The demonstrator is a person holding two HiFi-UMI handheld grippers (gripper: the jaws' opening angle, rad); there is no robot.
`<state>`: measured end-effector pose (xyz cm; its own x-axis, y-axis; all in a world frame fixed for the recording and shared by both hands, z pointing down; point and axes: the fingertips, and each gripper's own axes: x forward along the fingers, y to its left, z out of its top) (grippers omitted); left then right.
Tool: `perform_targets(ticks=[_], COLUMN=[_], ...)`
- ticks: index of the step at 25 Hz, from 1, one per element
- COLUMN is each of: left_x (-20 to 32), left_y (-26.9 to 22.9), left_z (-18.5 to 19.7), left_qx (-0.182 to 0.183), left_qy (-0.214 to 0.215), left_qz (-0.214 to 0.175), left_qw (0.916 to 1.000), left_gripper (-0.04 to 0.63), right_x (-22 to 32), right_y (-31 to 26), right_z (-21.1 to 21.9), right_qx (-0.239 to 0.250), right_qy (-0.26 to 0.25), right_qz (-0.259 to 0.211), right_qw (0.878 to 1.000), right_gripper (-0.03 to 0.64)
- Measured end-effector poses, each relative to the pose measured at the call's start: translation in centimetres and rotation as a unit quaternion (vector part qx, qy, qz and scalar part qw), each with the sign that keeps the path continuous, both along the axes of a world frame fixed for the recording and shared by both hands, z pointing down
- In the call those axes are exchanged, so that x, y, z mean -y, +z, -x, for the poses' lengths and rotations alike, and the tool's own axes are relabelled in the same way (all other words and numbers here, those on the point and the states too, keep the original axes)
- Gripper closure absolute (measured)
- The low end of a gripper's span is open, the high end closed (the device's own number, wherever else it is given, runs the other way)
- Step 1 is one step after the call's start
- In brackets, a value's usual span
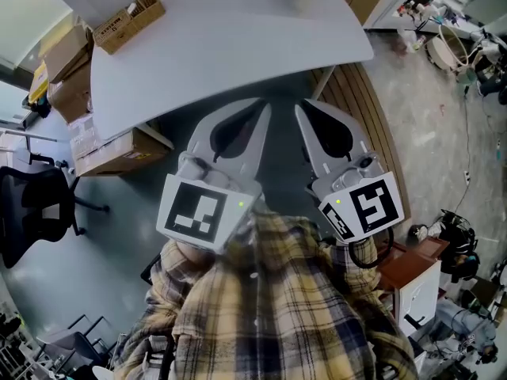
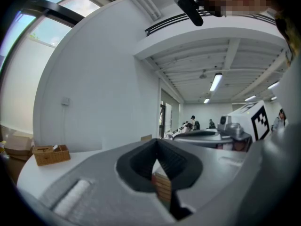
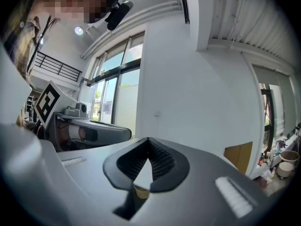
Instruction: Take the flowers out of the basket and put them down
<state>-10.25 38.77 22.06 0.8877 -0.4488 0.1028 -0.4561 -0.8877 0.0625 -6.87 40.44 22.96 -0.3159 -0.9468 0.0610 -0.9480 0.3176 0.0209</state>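
The person in the plaid shirt [image 1: 269, 307] is holding both grippers close in front of the chest, low in the middle of the head view. They are lying side by side, roughly level, and pointing toward the white table [image 1: 238, 46] across the top of the frame. The left gripper [image 1: 260, 111] is showing its jaws pressed together, tips meeting, with nothing between them. The right gripper [image 1: 303, 111] is doing the same, its jaws together and nothing in them. The basket [image 1: 128, 22] is sitting on the table in the upper left of the frame, well apart from both grippers. In the left gripper view it is standing at the lower left with something pale poking above its rim, though what is lying inside is too small to tell. Cardboard boxes [image 1: 70, 85] are crowding the left edge beside the table
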Motion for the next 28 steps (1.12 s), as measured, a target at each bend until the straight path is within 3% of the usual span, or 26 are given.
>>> perform_targets(ticks=[6,12,28], left_x=[1.1,5.3,26.5], left_y=[0.2,1.1,0.4], left_z=[-0.7,-2.1,-5.3], left_qx=[0.000,0.002,-0.001], left_qy=[-0.002,0.004,0.030], left_qz=[0.001,0.004,-0.005], left_qw=[1.0000,1.0000,0.9995], left_gripper=[0.595,0.595,0.595], right_x=[0.9,5.1,26.4], right_y=[0.7,1.5,0.7], right_z=[-0.7,-1.7,-5.1], right_qx=[0.004,0.001,-0.004], right_qy=[0.001,0.002,0.029], right_qz=[0.005,0.013,0.008], right_qw=[1.000,1.000,1.000], right_gripper=[0.614,0.614,0.614])
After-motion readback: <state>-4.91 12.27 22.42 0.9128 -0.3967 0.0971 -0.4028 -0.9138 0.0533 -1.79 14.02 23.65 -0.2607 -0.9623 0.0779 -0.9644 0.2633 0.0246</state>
